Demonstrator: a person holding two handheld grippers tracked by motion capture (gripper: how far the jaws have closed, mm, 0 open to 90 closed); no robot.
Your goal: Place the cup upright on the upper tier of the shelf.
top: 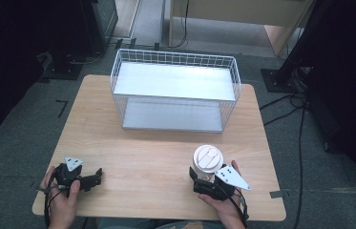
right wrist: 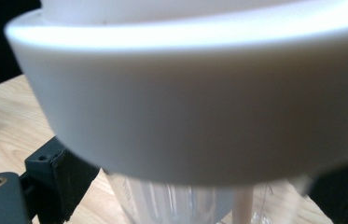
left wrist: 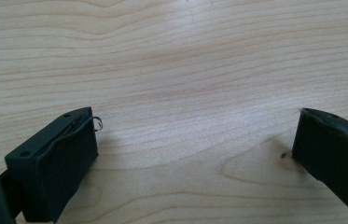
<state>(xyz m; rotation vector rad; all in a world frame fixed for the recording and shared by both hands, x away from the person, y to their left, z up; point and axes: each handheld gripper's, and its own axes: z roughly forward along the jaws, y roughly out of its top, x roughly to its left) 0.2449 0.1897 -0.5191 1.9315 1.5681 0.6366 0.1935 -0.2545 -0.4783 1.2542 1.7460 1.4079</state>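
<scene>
right claw (top: 203,177): jaws astride clear cup (top: 207,162) with white lid, one each side, pad contact hidden | cup: upright on tabletop (top: 147,152), just ahead of claw | left claw (top: 97,177): jaws wide, nothing between, well left | wire basket (top: 175,90): far beyond

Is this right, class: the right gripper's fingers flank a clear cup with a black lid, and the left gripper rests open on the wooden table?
One detail is wrong: the lid is white, not black, as the high view shows. The rest holds: the right gripper flanks the clear cup, and the left gripper rests open on the wooden table.
</scene>
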